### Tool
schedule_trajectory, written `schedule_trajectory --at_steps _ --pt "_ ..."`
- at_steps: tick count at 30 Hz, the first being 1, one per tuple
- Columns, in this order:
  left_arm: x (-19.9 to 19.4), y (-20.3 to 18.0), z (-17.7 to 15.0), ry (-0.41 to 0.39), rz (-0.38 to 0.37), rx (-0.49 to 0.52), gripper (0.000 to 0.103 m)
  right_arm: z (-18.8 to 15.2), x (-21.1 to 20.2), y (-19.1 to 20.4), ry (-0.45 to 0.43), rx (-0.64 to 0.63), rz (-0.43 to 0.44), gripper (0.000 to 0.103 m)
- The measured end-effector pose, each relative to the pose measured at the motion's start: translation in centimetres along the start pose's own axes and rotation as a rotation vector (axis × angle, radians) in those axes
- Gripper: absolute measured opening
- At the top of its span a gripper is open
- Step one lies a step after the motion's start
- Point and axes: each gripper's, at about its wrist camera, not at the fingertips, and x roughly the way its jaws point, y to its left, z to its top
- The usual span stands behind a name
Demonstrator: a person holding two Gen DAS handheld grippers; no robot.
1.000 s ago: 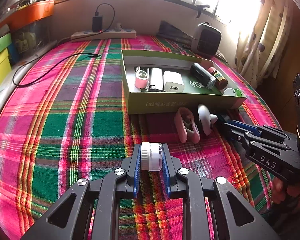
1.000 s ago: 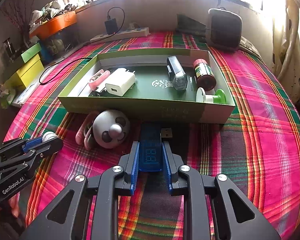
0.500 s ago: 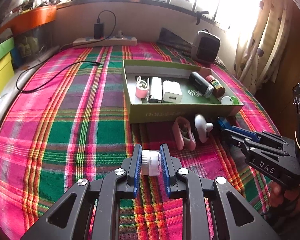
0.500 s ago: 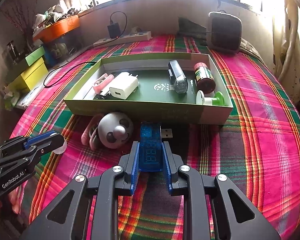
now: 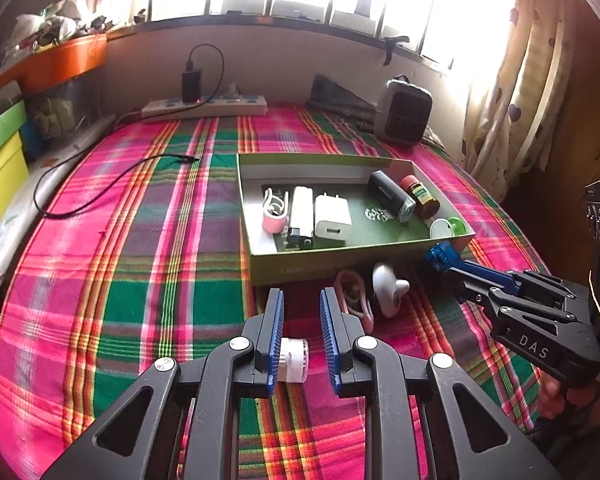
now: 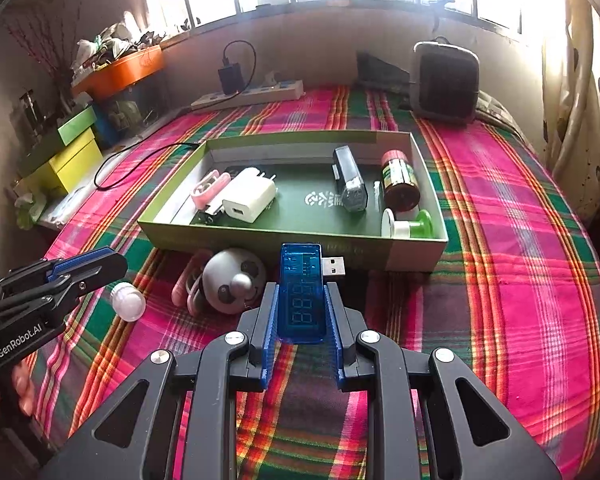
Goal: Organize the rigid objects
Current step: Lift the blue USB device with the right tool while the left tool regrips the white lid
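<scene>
A green box [image 5: 260,264] [image 6: 168,228] on the plaid bed holds chargers, a pink clip, a black device, a brown bottle and a green-white piece. My left gripper [image 5: 301,300] is open; the small white cylinder [image 5: 293,361] [image 6: 128,301] lies on the cloth between and below its fingers, apart from the pads. My right gripper [image 6: 301,292] is shut on the blue USB tester [image 6: 302,292] [image 5: 441,257] and holds it just in front of the box's near wall. A panda fan [image 6: 234,280] [image 5: 386,288] and a pink clip [image 5: 354,294] lie before the box.
A power strip [image 5: 204,106] with a black charger and a loose black cable [image 5: 100,184] lie at the far left. A small grey heater [image 5: 403,112] stands at the back right. Yellow and green boxes [image 6: 68,152] stand off the bed's left edge. Curtains hang at the right.
My left gripper has opened, let go of the white cylinder and risen, leaving it on the cloth. My right gripper has lifted the blue USB tester toward the box.
</scene>
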Motion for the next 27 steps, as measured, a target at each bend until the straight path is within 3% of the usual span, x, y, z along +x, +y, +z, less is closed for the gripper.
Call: schedule_trajectory --at_steps 14,21,23,25,27 --pt "-0.7 1.5 -1.5 0.019 0.023 -0.021 0.018 0.3 -0.4 -0.4 -0.016 0.001 0.008 0.023" --pt "-0.2 1.8 -2.2 0.048 -0.012 -0.04 0.019 0.2 -0.3 -0.3 -0.012 -0.001 0.014 0.023" --pt "0.0 1.6 -2.2 0.055 -0.022 -0.041 0.023 0.1 -0.2 -0.3 -0.008 0.002 0.015 0.023" --pt "0.1 1.2 -2.2 0.057 -0.007 -0.025 0.034 0.1 -0.1 -0.4 -0.006 0.004 0.016 0.023" --pt "0.5 0.8 -2.3 0.069 -0.007 -0.014 0.036 0.0 -0.1 -0.5 -0.005 0.006 0.016 0.023"
